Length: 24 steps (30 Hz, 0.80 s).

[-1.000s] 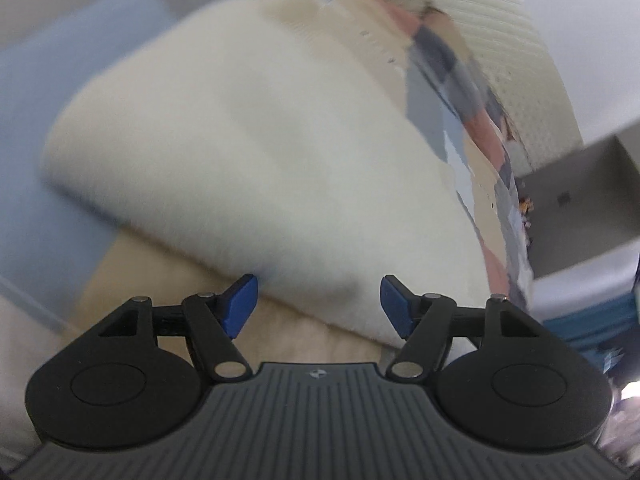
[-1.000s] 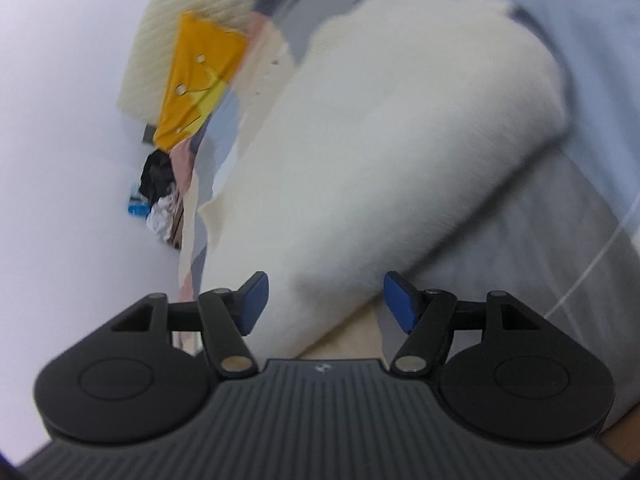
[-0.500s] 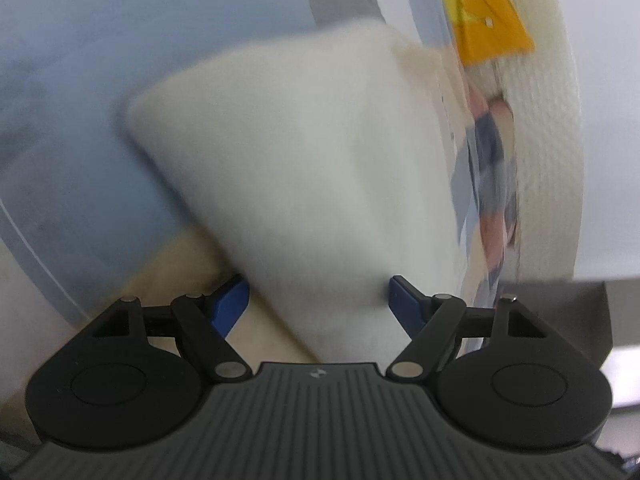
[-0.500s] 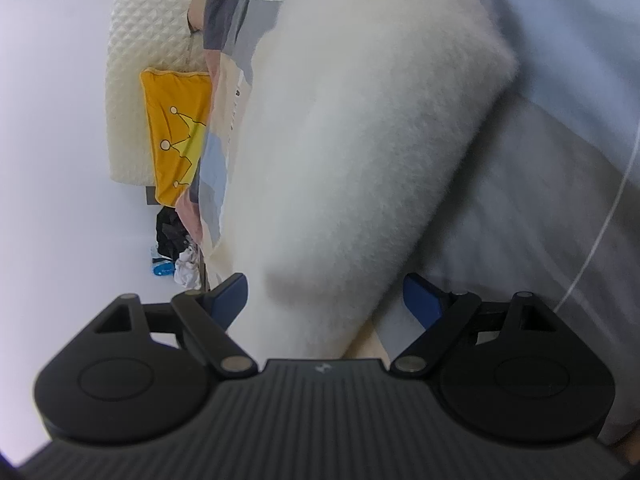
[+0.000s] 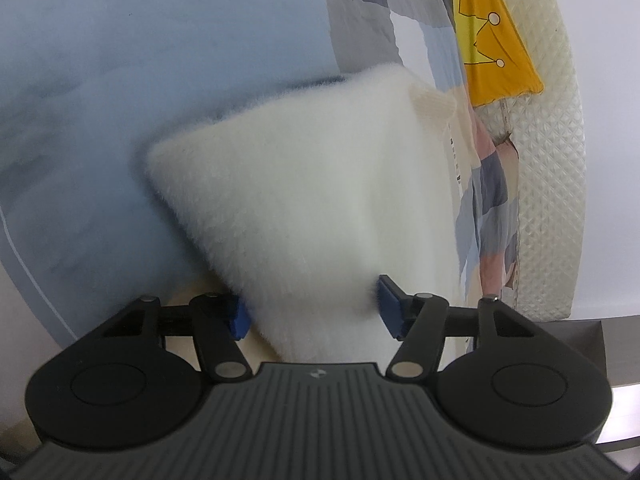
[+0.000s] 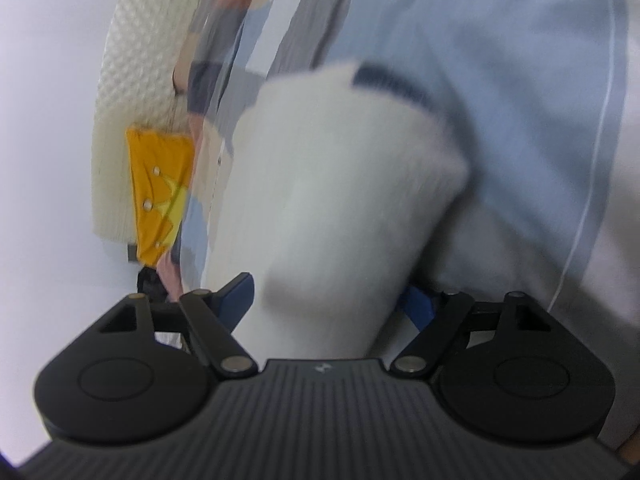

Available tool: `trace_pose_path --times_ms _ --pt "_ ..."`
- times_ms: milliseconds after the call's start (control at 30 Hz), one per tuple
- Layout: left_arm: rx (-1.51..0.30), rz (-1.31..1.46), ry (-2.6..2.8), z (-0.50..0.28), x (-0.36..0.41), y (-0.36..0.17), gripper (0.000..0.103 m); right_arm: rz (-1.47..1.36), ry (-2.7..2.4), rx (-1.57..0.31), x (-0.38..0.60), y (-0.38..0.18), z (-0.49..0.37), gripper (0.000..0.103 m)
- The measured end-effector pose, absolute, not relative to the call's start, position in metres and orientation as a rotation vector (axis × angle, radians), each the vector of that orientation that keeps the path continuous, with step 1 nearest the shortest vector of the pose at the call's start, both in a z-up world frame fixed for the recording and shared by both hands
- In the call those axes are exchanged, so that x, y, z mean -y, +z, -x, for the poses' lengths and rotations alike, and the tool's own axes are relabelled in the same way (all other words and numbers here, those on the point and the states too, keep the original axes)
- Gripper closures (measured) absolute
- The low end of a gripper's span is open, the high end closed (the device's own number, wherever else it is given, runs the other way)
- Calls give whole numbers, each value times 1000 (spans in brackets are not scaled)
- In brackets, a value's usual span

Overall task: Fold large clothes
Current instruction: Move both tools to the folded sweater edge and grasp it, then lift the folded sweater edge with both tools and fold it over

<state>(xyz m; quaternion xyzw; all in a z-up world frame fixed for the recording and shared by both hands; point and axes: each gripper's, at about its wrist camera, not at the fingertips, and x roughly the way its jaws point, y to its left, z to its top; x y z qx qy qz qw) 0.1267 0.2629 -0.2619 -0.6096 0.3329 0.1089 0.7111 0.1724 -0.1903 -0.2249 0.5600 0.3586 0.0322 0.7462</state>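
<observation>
The fluffy white garment lies already folded into a thick, long-piled bundle on the patchwork bedspread, its near end reaching right into the mouths of both tools. It looks soft, bulky and light, with no stiffness of its own: it will likely sag and unroll if lifted by one point, and the deep pile may slip under a shallow pinch. A deep bite on the folded near edge, both tools together, seems the safest hold. A ribbed cuff or collar pokes out at one o'clock of the bundle in the left view.

The left gripper has the bundle's near corner between its blue pads; the jaws are closing and the pads look to meet the fleece on both sides. The right gripper straddles the other near end of the garment; its jaws are closing too, and the blur hides whether the pads press yet.

In the left view, a yellow cloth with a crown print lies at one o'clock from the bundle, and a cream quilted headboard curves down the right edge. Neither lies in the way. Only the bedspread itself, loose under the bundle, could get pinched along with it.
</observation>
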Motion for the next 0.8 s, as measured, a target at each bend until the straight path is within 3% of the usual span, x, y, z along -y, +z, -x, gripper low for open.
trace_pose_path --times_ms 200,400,467,800 --pt "-750 1318 252 -137 -266 -263 45 -1214 49 -762 196 -227 -171 33" --pt "-723 1267 254 -137 -264 -254 62 -1186 52 -755 197 -220 -175 60" --pt "-702 1241 245 -137 -263 -246 67 -1170 63 -743 197 -216 -174 65" --pt "-638 1065 183 -149 -258 -183 73 -1102 136 -672 199 -187 -175 72"
